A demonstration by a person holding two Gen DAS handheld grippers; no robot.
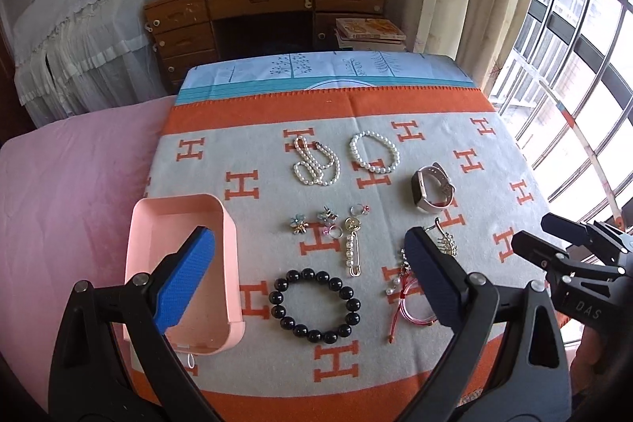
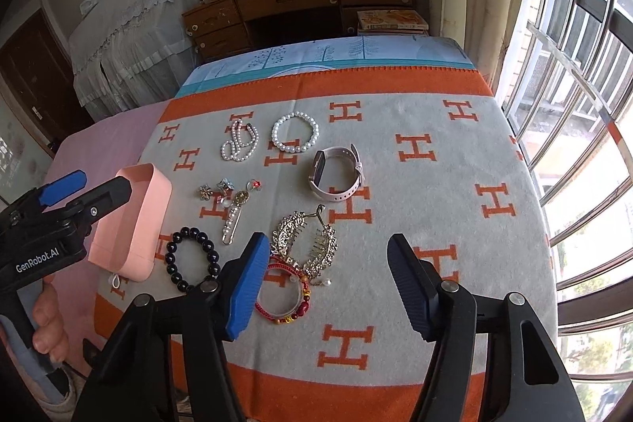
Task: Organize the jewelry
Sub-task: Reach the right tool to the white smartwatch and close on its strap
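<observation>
Status: nothing is in the pink box [image 1: 182,275] yet; all jewelry lies on the blanket [image 1: 395,354].

1. My left gripper [image 1: 312,279] hangs above the near left part of the blanket, its jaws wide apart and holding nothing. Its left finger overlaps the pink box in the left wrist view; the black bead bracelet [image 1: 314,303] lies between the two fingers in that view, just right of the box.
2. My right gripper [image 2: 328,287] is likewise spread and empty. The red cord bracelet [image 2: 283,297] and the gold hair comb [image 2: 306,242] lie just inside its left finger [image 2: 245,287], touching each other.
3. I judge the step in hand to be the first pick. Take the black bead bracelet with the left gripper: lower it straight, close across one side of the ring, not over the whole loop, and lift clear before moving over the box.
4. Avoid dragging the pearl safety pin [image 1: 350,248], which lies just beyond the bracelet.
5. The pearl necklace [image 1: 316,161], pearl bracelet [image 1: 374,151] and watch [image 1: 431,188] lie farther off; leave these until later.
</observation>
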